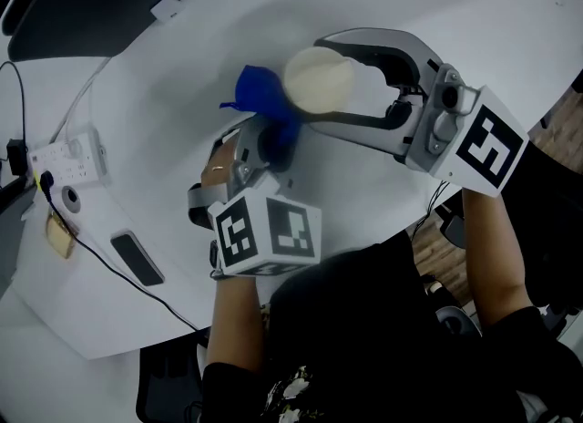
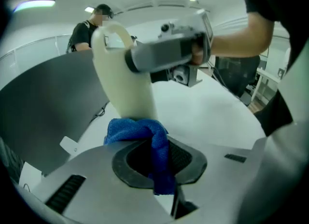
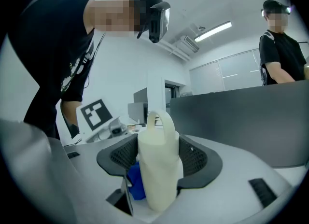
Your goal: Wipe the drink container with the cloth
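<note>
Blue cloth (image 2: 145,130) pinched in left tongs (image 2: 160,162) meets cream container (image 1: 317,79) clamped in right tongs (image 3: 157,159).

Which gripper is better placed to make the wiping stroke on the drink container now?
Left. The left gripper is shut on the blue cloth, which sits against the lower side of the container. The right gripper is shut on the container, holding it upright, so it should probably just steady it.
</note>
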`<state>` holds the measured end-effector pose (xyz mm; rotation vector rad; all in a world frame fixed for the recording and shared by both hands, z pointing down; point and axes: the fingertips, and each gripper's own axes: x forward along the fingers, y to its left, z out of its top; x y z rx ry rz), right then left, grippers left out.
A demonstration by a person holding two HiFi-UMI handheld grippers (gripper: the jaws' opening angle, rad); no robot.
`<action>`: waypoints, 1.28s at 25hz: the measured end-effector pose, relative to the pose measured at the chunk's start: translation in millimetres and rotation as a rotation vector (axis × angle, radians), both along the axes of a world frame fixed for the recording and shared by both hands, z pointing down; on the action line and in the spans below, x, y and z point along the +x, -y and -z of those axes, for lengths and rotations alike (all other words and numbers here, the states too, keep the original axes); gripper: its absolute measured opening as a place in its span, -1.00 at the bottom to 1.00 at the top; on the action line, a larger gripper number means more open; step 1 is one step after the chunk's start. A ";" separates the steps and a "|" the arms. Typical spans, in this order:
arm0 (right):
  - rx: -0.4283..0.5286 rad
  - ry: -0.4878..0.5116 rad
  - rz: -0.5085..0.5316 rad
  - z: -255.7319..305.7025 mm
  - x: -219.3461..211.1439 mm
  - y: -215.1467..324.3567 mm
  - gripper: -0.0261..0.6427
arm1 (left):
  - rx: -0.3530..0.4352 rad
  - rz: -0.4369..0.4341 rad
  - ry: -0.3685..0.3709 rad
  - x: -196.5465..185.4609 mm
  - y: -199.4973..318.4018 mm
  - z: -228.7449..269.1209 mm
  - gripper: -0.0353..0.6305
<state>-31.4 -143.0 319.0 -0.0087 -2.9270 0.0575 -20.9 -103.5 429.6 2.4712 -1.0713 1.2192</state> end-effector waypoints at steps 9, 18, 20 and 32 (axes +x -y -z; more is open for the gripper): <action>0.043 -0.054 -0.031 -4.9 -2.9 1.4 -0.14 | -0.042 -0.065 0.055 6.0 -2.4 -33.0 -0.77; 0.083 0.059 -0.482 9.3 33.8 -2.6 -0.14 | -0.036 -0.020 0.024 6.3 -0.1 -33.1 -0.77; 0.110 0.077 -0.590 8.1 28.3 -4.0 -0.14 | -0.035 -0.016 0.024 5.4 -0.2 -33.3 -0.77; 0.104 0.044 -0.703 -4.4 2.7 13.5 -0.14 | 0.004 0.040 0.038 4.3 -3.1 -24.8 -0.77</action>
